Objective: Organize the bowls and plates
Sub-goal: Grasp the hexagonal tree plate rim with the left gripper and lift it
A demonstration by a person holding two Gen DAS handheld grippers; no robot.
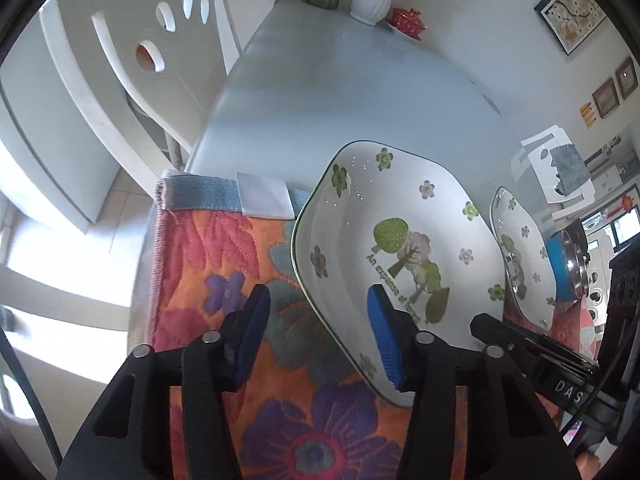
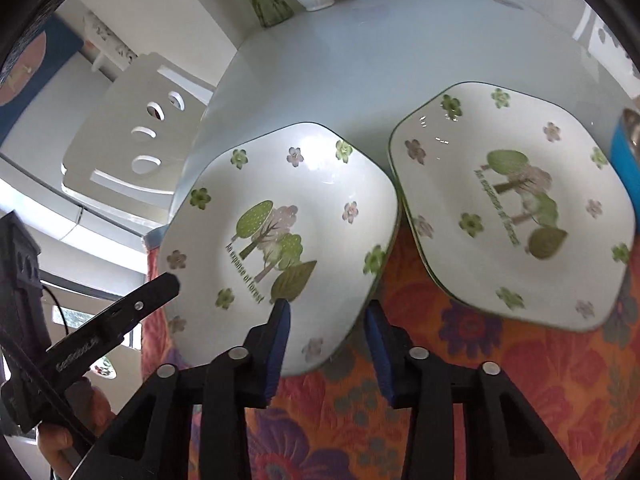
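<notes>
Two white square-ish china plates with green tree and flower pictures sit side by side on a bright orange flowered cloth (image 2: pixel 460 380). The cloth covers the near end of a pale grey counter (image 2: pixel 380 48). The left plate (image 2: pixel 276 240) and the right plate (image 2: pixel 516 204) have rims that look like they touch or nearly touch. A shiny metal bowl with a blue outside (image 1: pixel 568 264) stands just beside the right plate.

The left claw (image 1: pixel 316 336) is spread wide. The near left rim of the left plate lies between its blue pads, one pad (image 1: pixel 384 340) over the plate and the other out over the cloth. It is not squeezing anything.

The right claw (image 2: pixel 328 344) is spread too. The near right rim of the same plate sits between its blue pads (image 2: pixel 280 344). It grips nothing either.

These plates look hard, smooth and glossy. They are likely a bit heavy and slippery, and they could chip or break if dropped or banged together. The raised rim is the best place to pinch, with one pad on top and one underneath. A firm, slow squeeze seems wise, then a level lift.
</notes>
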